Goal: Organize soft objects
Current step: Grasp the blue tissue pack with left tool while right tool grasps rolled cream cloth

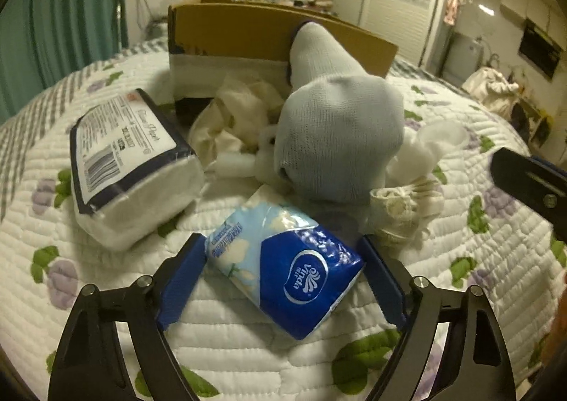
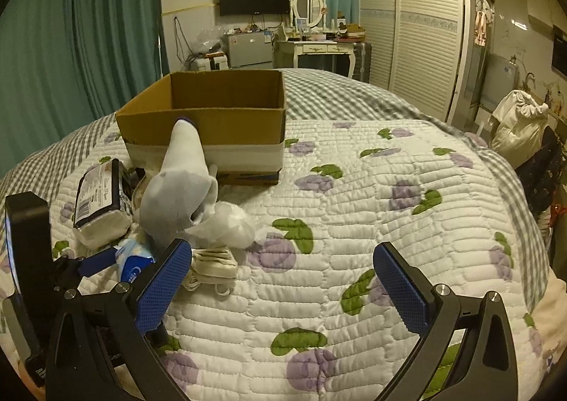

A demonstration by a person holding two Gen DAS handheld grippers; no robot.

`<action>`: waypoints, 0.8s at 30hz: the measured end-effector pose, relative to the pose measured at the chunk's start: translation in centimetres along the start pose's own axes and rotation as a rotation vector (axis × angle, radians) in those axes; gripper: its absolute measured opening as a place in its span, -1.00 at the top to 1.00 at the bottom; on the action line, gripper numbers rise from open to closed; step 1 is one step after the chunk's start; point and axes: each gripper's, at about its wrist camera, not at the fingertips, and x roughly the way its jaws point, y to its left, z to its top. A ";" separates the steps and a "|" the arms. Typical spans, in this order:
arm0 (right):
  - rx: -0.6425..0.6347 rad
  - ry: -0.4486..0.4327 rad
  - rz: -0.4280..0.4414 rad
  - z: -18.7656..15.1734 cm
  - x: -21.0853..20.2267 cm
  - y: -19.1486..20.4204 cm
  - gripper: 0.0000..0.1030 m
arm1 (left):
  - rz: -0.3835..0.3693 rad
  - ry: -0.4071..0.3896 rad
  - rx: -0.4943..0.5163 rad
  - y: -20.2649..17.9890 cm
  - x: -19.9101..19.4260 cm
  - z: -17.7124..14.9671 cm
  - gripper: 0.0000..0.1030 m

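A blue Vinda tissue pack (image 1: 294, 266) lies on the quilt between the fingers of my left gripper (image 1: 283, 241). The blue pads stand right at its two sides, and the pack shows no squeeze. Behind it, a pale grey sock (image 1: 336, 138) leans against an open cardboard box (image 1: 248, 32). A big wrapped tissue pack (image 1: 131, 167) lies to the left, and a cream bundle (image 1: 400, 209) to the right. In the right wrist view, my right gripper (image 2: 282, 250) hovers open over bare quilt, right of the pile, with the sock (image 2: 180, 188) and the box (image 2: 212, 124) ahead.
Crumpled cream cloth (image 1: 241, 106) and white wadding (image 2: 230, 227) lie around the sock. The flowered quilt (image 2: 389, 188) stretches wide to the right of the box. A dresser, a television and wardrobe doors stand beyond the bed. The left gripper's finger (image 2: 99, 262) shows at the right view's left edge.
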 end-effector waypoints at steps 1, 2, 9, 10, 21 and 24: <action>-0.001 0.004 0.006 -0.1 0.1 0.1 -1.00 | -0.010 0.002 0.010 0.1 -0.3 -0.1 -0.65; -0.003 0.008 0.012 -0.2 0.3 0.3 -1.00 | -0.015 0.004 0.013 0.3 -0.6 -0.3 -0.64; -0.041 0.023 0.036 -0.7 0.3 2.0 -1.00 | 0.003 -0.008 0.004 3.1 -3.8 -0.7 -0.62; -0.047 0.028 0.042 -0.8 0.3 2.3 -1.00 | 0.013 -0.020 -0.001 3.7 -4.4 -0.6 -0.62; -0.071 0.128 0.099 -1.9 5.1 5.0 -0.73 | 0.079 -0.048 -0.012 5.8 -4.2 0.8 -0.62; -0.054 0.152 0.107 -2.2 5.9 5.0 -0.26 | 0.081 -0.047 0.009 5.4 -4.1 0.8 -0.62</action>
